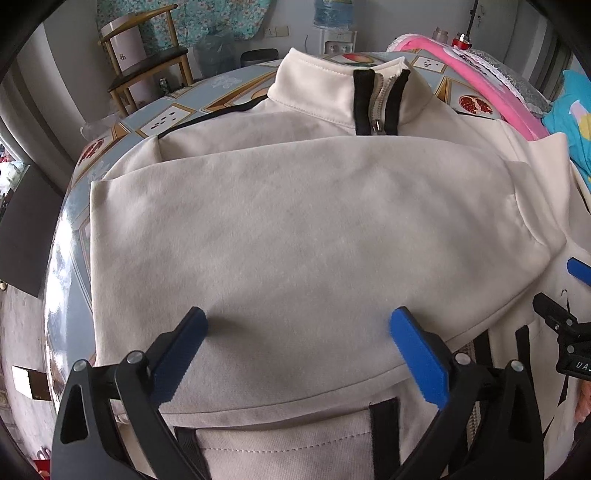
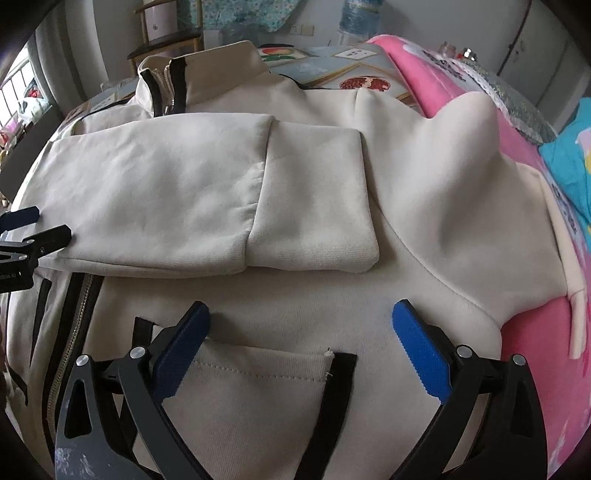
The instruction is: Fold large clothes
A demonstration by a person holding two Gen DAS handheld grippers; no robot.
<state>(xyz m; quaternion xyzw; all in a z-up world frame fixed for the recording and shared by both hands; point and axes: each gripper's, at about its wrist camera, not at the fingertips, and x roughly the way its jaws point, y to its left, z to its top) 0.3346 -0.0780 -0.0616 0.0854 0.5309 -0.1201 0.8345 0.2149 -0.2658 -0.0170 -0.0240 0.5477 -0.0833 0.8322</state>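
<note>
A cream zip-up jacket (image 1: 295, 229) with black trim lies front up on the table, collar (image 1: 347, 92) at the far side. One sleeve (image 2: 207, 199) is folded across the chest, its cuff (image 2: 314, 221) pointing right. My left gripper (image 1: 299, 328) is open and empty, just above the folded sleeve. My right gripper (image 2: 301, 321) is open and empty, hovering over the jacket's lower front near a black-edged pocket (image 2: 266, 373). The right gripper shows at the right edge of the left wrist view (image 1: 569, 295). The left gripper shows at the left edge of the right wrist view (image 2: 33, 229).
The table has a patterned fruit cloth (image 1: 173, 110). Pink fabric (image 2: 517, 129) and turquoise fabric (image 2: 576, 166) lie to the right, partly under the jacket. A wooden chair (image 1: 147, 62) and a water dispenser (image 1: 332, 33) stand behind the table.
</note>
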